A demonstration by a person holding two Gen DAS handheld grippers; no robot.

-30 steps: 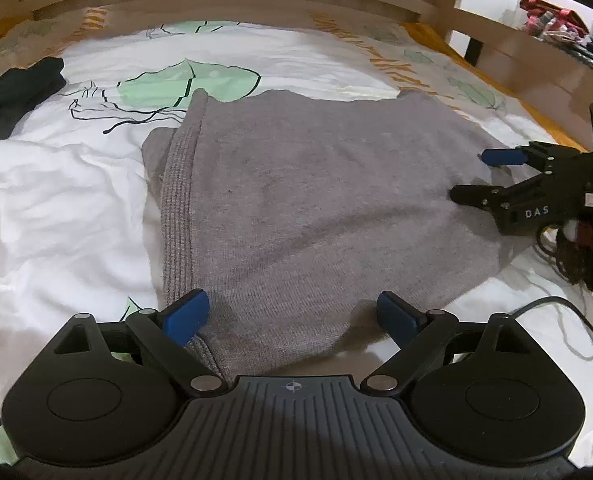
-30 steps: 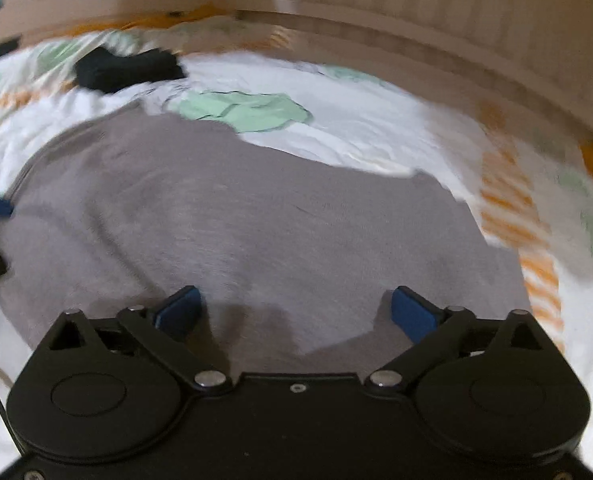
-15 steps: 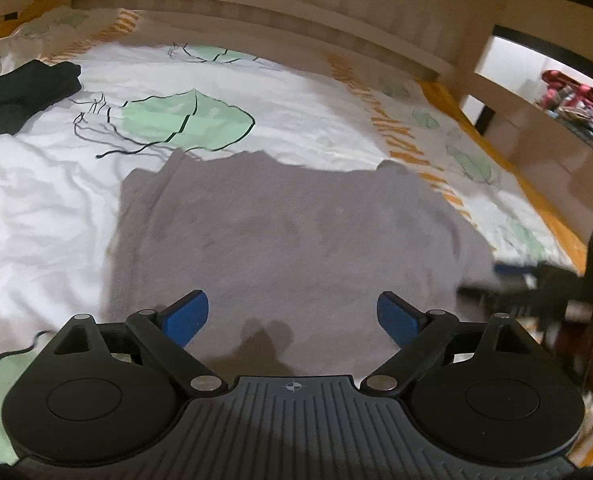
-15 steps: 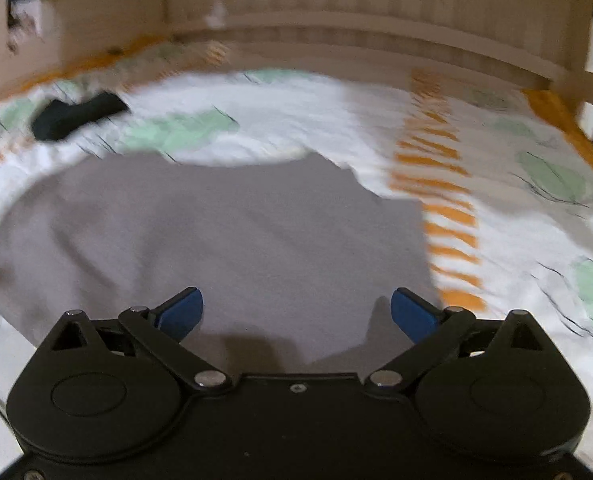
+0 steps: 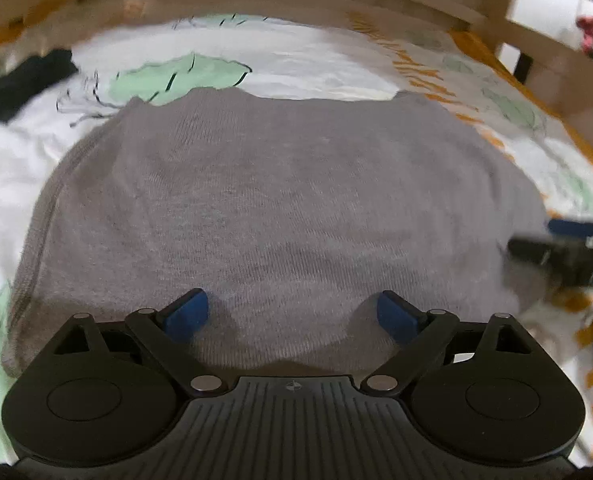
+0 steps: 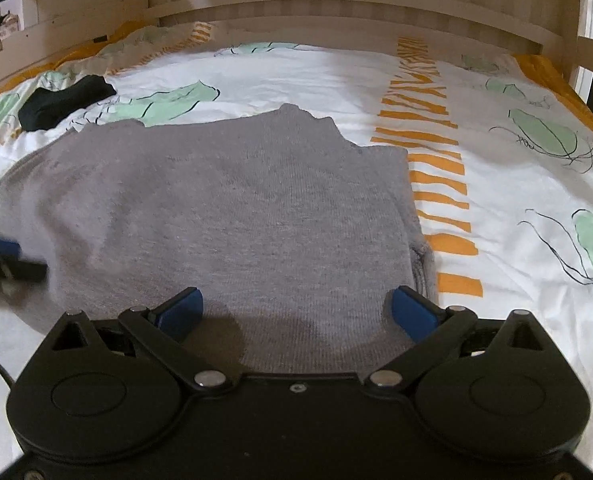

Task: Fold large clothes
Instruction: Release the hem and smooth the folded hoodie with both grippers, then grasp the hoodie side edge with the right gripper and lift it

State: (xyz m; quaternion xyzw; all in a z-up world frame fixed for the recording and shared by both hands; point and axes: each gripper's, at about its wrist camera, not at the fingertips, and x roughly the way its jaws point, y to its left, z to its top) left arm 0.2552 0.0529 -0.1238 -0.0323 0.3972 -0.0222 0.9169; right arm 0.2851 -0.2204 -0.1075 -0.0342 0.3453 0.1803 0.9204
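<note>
Garment: where it lies flat on the patterned bedsheet [image 6: 296, 68], the grey sweater [image 6: 236, 216] is spread beneath both tools.
Left gripper [image 5: 292, 314]: blue fingers are held wide apart over the near hem, nothing pinched.
Right gripper [image 6: 296, 312]: likewise spread.
Right view only: orange stripes [image 6: 436, 168] are shown sharply.
Left view only: blurred ribbed edge [image 5: 44, 216].
Both: dark cloth [image 6: 62, 100] is seen far left.

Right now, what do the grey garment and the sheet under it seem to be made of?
The grey garment looks like a soft knitted fabric, matt: fine ribs run across it and one edge has a ribbed band. The sheet looks like thin woven cloth, perhaps cotton, matt, with small creases and a printed pattern of green leaves and orange stripes. The exact fibres cannot be told.
</note>
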